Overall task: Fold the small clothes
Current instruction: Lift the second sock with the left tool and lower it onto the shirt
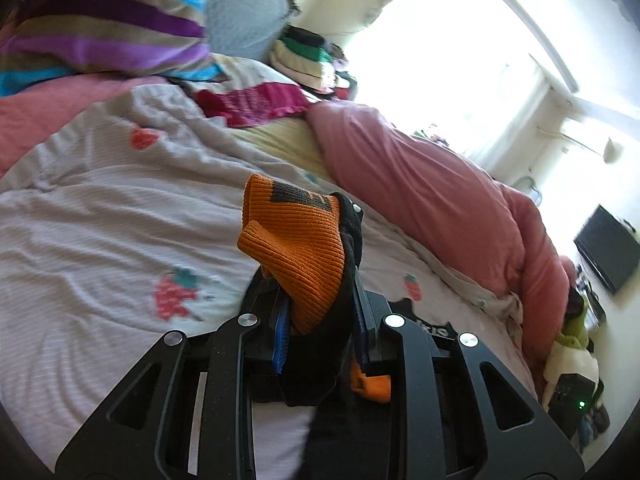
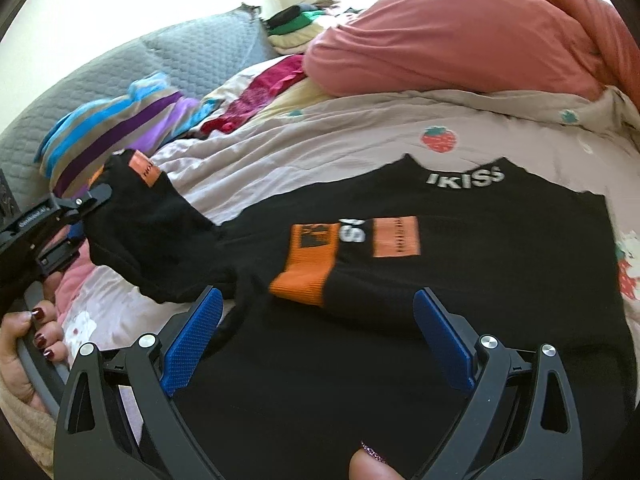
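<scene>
A black knit sweater [image 2: 460, 280] with orange cuffs and white lettering lies flat on the bed. One sleeve is folded across its chest, orange cuff [image 2: 304, 276] in the middle. My left gripper [image 1: 320, 320] is shut on the other sleeve's orange cuff [image 1: 296, 248] and holds it up off the bed; it also shows in the right wrist view [image 2: 80, 216] at the left, with the lifted black sleeve [image 2: 148, 232] hanging from it. My right gripper [image 2: 316, 344] is open and empty, just above the sweater's lower part.
The bed has a pale striped sheet with strawberry prints [image 1: 120, 220]. A pink duvet [image 2: 460, 40] is bunched at the far side. A striped purple and blue cloth [image 2: 120, 128], a magenta garment [image 2: 264, 92] and a grey pillow [image 2: 180, 56] lie beyond the sweater.
</scene>
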A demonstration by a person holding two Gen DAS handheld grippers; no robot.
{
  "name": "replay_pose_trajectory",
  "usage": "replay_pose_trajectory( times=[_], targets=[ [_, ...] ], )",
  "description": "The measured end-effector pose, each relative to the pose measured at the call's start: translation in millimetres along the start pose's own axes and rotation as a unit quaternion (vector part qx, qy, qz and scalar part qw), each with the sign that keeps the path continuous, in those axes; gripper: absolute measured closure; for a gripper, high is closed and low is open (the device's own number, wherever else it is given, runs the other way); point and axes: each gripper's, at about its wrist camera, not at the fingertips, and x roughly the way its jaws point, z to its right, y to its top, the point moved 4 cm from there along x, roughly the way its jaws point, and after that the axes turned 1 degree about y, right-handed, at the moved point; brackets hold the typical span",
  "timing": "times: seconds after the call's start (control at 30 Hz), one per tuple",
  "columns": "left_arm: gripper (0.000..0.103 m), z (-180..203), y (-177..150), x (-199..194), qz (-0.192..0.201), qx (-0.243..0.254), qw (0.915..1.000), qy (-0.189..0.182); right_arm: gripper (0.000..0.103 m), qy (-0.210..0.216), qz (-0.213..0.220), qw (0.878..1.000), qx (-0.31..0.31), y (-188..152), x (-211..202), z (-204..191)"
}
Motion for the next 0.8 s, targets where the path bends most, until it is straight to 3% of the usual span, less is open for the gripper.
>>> replay_pose_trajectory(
  times=[0.43,0.8],
  targets=[
    [0.085,72,-25,38,-0.046,0.060,0.9964,-0.039,0.008,-0.038,0.027,0.997,0.054,3,-33,59],
    [0.081,111,-61,70,-0.100,0.116,0.9868,-0.054,0.008,-0.072,0.039,0.992,0.099,2,-53,104]
  ],
)
